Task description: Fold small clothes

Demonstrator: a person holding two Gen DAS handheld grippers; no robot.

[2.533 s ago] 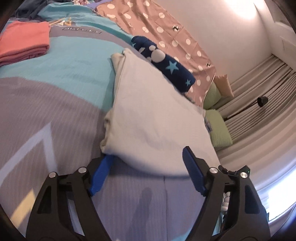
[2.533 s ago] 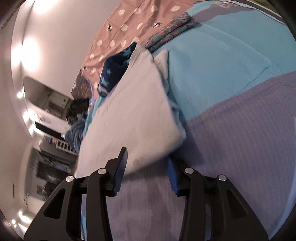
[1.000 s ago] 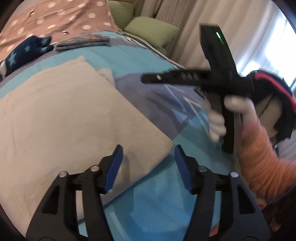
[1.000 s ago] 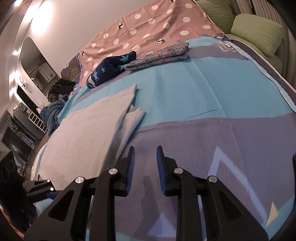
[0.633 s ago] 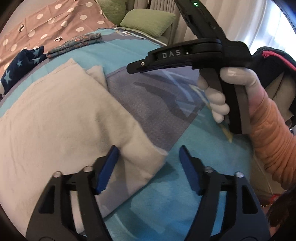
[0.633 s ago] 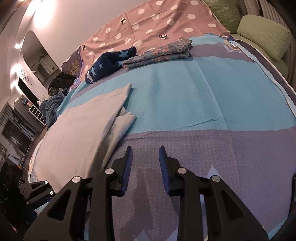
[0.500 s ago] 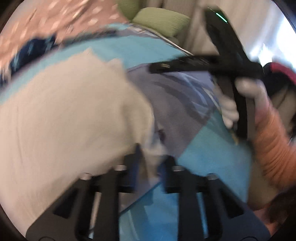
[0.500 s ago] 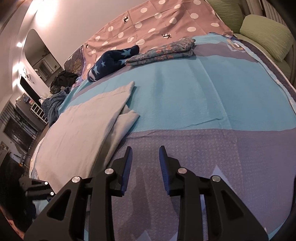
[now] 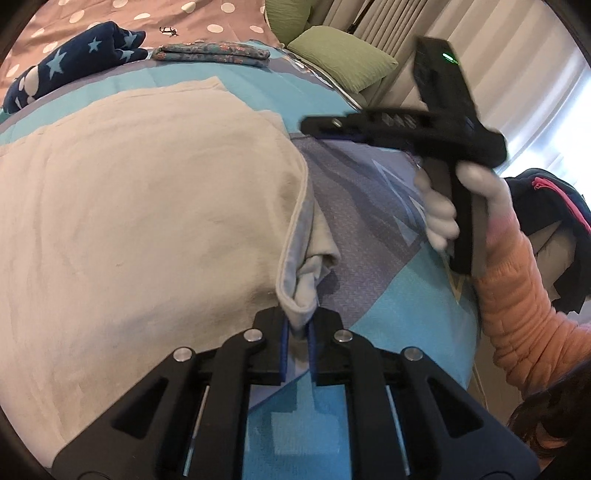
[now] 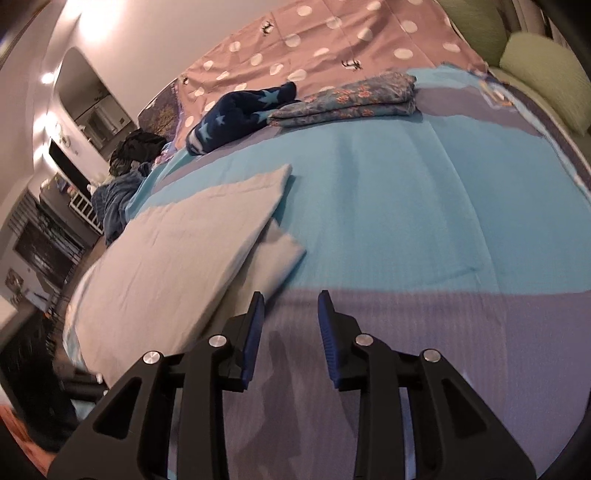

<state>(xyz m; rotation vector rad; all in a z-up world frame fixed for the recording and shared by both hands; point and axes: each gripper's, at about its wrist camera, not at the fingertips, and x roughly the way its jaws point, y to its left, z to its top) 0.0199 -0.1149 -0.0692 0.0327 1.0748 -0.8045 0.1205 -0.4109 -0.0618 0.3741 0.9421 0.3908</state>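
— Firstly, left wrist view?

— Looking down along the left gripper [image 9: 296, 341], jaws nearly closed and pinching a bunched corner of the cream garment [image 9: 147, 206]. Rest of the garment spread flat to the left, over the blue and grey bedspread [image 9: 373, 295]. Beyond it, near the far side of the bed: a navy cloth with pale stars [image 9: 70, 62] and, just beside it, a folded floral cloth [image 9: 210, 55]. Behind those, a pink polka-dot sheet [image 9: 199, 18]. Green cushion [image 9: 340, 62] at upper right, against pale curtains. On the right, held above the bedspread by a white-gloved hand [image 9: 458, 206] with an orange sleeve: the right gripper [image 9: 325, 129], slightly blurred, seen from the side.

— And the right wrist view?

— Looking along the right gripper [image 10: 291, 325], blue-padded jaws parted, gripping nothing, over the grey part of the bedspread [image 10: 406, 221]. Left finger just beside the near edge of the cream garment [image 10: 177, 258], not clearly touching. Garment lying flat at left, a lower layer poking out from under the upper one. Farther back: navy star cloth [image 10: 240, 114] touching the folded floral cloth [image 10: 351, 99], polka-dot sheet [image 10: 332, 40] behind both. Dim room and dark clutter at far left, too blurred to name.
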